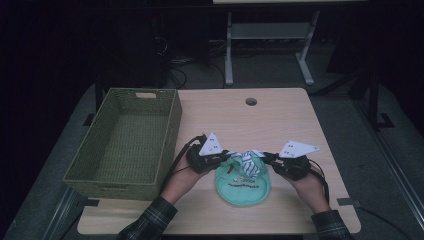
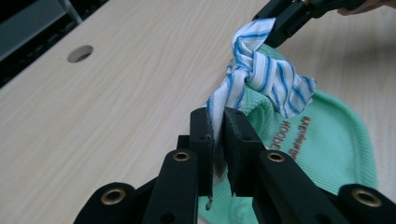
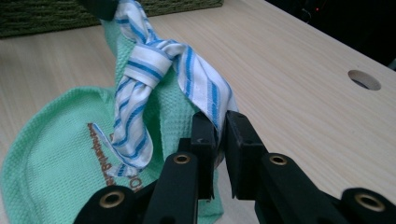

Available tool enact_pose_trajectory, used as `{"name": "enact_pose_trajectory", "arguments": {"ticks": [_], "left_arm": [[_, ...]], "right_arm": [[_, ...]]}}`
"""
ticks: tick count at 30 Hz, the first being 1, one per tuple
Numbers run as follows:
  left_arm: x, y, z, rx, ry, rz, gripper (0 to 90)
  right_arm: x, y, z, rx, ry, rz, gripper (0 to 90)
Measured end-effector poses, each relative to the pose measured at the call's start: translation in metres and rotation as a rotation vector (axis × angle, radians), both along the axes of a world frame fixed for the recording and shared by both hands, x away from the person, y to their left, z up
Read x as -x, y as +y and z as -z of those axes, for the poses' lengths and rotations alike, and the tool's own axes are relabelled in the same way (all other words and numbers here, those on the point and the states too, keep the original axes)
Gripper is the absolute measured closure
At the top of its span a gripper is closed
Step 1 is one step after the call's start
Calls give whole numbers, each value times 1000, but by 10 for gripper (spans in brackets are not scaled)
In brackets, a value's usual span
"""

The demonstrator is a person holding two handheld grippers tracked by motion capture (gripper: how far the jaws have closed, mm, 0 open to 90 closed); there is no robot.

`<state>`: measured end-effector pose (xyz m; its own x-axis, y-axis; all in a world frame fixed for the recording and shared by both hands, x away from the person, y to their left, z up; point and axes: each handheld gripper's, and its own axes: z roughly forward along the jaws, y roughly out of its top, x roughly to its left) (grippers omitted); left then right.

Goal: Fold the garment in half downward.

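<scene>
Both hands point(image 1: 192, 175) hold the striped cloth point(image 1: 248, 161) stretched level.

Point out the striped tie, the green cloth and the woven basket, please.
striped tie point(image 3: 140, 70): right gripper view, on its knot.
green cloth point(image 1: 243, 192): high view, on its lower middle.
woven basket point(image 1: 170, 131): high view, on its right wall.

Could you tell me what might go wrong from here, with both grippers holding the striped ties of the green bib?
1. The left gripper and right gripper pinch only thin edges of the striped tie; either end could slip out.
2. Pulling apart may tighten the knot rather than loosen it.
3. The green bib lies partly on the table, so it could drag.
</scene>
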<state>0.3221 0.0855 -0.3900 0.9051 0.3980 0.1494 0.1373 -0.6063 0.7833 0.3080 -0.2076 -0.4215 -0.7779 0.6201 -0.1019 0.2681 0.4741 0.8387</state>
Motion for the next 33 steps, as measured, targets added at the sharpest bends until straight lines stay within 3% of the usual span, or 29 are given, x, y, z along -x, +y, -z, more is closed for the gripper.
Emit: {"name": "enact_pose_trajectory", "arguments": {"ticks": [3, 6, 13, 16, 21, 26, 33], "left_arm": [[4, 1, 3, 12, 25, 1, 812], [6, 2, 5, -11, 45, -1, 806], [15, 2, 10, 0, 97, 28, 804], [19, 1, 13, -25, 111, 41, 803], [23, -1, 20, -25, 162, 61, 803], [27, -1, 29, -36, 214, 71, 782], [34, -1, 34, -54, 248, 90, 724]], "right_arm": [[1, -1, 2, 2, 4, -2, 817], [3, -3, 4, 0, 16, 1, 817], [10, -3, 10, 8, 42, -7, 818], [14, -4, 12, 8, 48, -18, 817], [21, -5, 14, 4, 69, -40, 818], [29, -8, 18, 5, 101, -46, 817], [38, -10, 25, 14, 136, -59, 816]]}}
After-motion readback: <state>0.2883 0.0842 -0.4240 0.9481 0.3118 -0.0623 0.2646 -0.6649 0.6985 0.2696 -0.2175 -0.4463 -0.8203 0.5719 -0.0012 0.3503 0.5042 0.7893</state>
